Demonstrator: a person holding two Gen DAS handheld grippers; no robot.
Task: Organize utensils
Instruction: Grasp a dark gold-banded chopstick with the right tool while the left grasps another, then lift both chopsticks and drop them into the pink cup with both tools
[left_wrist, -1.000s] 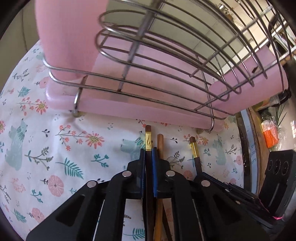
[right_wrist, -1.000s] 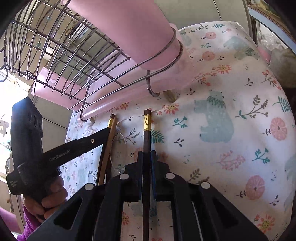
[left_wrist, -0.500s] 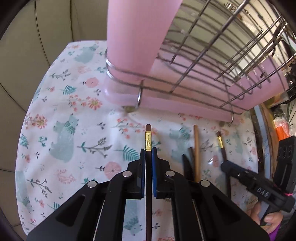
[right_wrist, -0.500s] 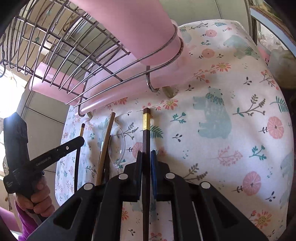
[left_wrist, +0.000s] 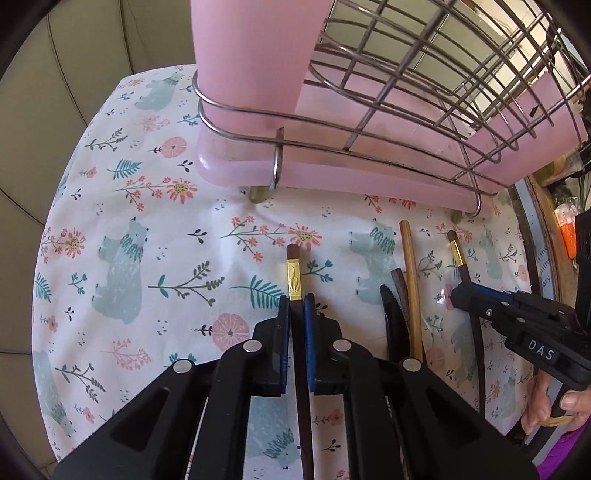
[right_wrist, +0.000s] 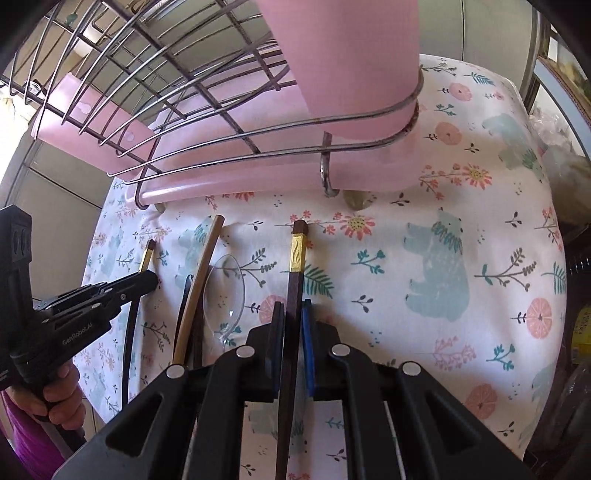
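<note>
Shut narrow on a gold-banded chopstick (left_wrist: 294, 275): the left claw (left_wrist: 295, 304), blue pads pressed to either side of the dark shaft just behind the gold band. Likewise shut on a twin chopstick (right_wrist: 297, 254): the right claw (right_wrist: 293, 308), gripping at about the same place. Both held side by side and well apart, blunt ends aimed at the pink drip tray (left_wrist: 332, 181) under the wire rack (left_wrist: 369, 107), and stopping short of it. Cannot tell whether either rests on the surface (left_wrist: 147, 221), covered with a floral bear-print cloth, or hangs just above it. Lying on the cloth between the two: a bamboo stick (left_wrist: 410, 273), a black serrated knife (left_wrist: 395, 317) just beside it, and a clear plastic spoon (right_wrist: 225, 284), bowl toward the rack. Standing at the end of the rack, ringed by its wire: a tall pink cup (left_wrist: 251, 55).
</note>
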